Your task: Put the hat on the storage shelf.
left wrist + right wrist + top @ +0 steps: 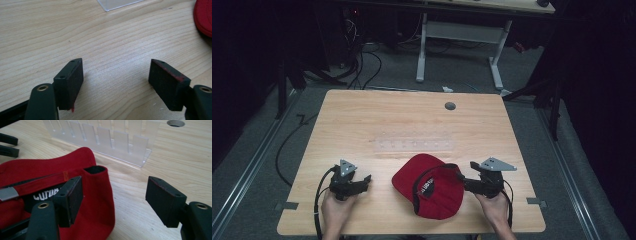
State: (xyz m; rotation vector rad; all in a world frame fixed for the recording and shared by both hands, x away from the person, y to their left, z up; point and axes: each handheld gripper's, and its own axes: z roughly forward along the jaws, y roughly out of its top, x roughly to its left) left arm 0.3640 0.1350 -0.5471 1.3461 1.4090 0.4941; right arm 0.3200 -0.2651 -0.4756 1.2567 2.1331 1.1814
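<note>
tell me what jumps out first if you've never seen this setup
The red cap on the near part of the pale wooden table grabs the eye, lying upside down with its dark lining showing. A hand-held black gripper sits on each side of it: the left gripper apart from it with jaws open, the right gripper open right at its edge. Behind the cap stands a clear plastic rack.

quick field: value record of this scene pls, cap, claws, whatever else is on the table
cap: red cap, lying upside down on the near part of the table, dark lining and adjuster strap up
left claw: open, nothing between the pads, left of the cap and apart from it
right claw: open, at the cap's right edge, not clamped on it
clear rack: slotted transparent piece just beyond the cap
table: light wood, grey round grommet near the far edge
</note>
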